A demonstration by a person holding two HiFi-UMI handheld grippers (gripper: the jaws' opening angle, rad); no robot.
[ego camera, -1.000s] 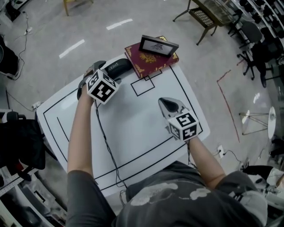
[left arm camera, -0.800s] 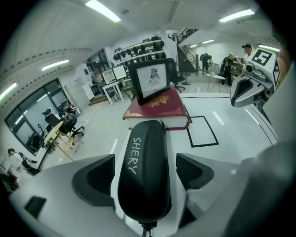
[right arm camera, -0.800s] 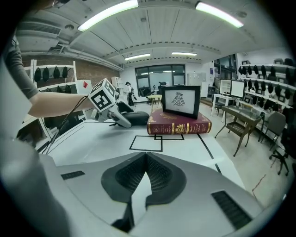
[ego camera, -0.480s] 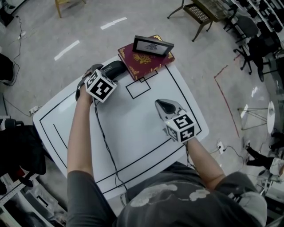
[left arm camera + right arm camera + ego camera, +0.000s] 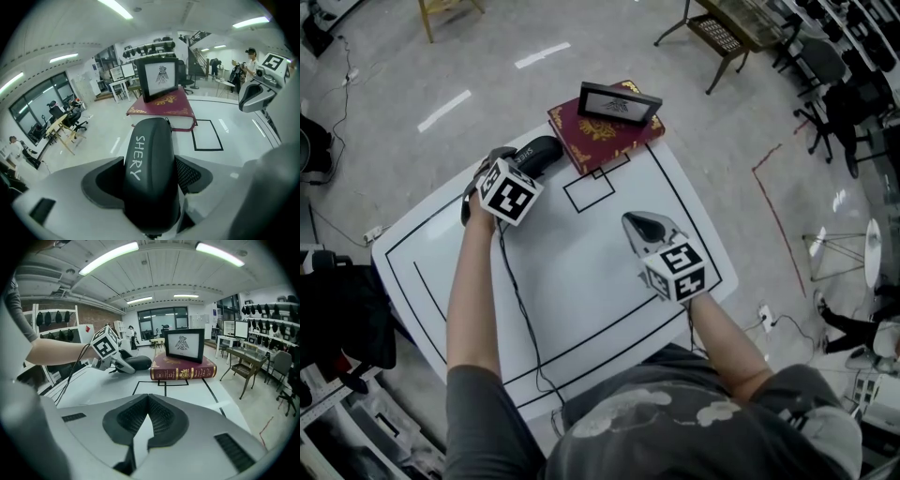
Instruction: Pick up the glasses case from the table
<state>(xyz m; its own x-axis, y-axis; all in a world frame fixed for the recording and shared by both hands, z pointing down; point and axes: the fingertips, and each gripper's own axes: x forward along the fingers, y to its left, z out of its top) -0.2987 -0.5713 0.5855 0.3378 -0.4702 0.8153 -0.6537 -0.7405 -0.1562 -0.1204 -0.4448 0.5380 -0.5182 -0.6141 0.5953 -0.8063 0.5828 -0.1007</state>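
The black glasses case (image 5: 538, 150), lettered SHERY, lies on the white table (image 5: 581, 272) at its far left, just left of a maroon book (image 5: 605, 131). My left gripper (image 5: 517, 159) points down over the near end of the case (image 5: 150, 173). Its jaws are closing, the case fills the gap between them, and both pads meet its sides. My right gripper (image 5: 642, 225) hovers over the right middle of the table, shut with nothing in it (image 5: 148, 401). From its view the case (image 5: 135, 363) shows beside the left gripper's marker cube.
A framed picture (image 5: 619, 101) stands on the maroon book (image 5: 183, 367) at the table's far edge. Black lines and a small taped square (image 5: 589, 190) mark the tabletop. A cable runs from the left gripper across the table. Chairs and desks stand on the floor beyond.
The left gripper has stayed at the case with only a slight shift. The right gripper has kept still. The head view has drifted a little.
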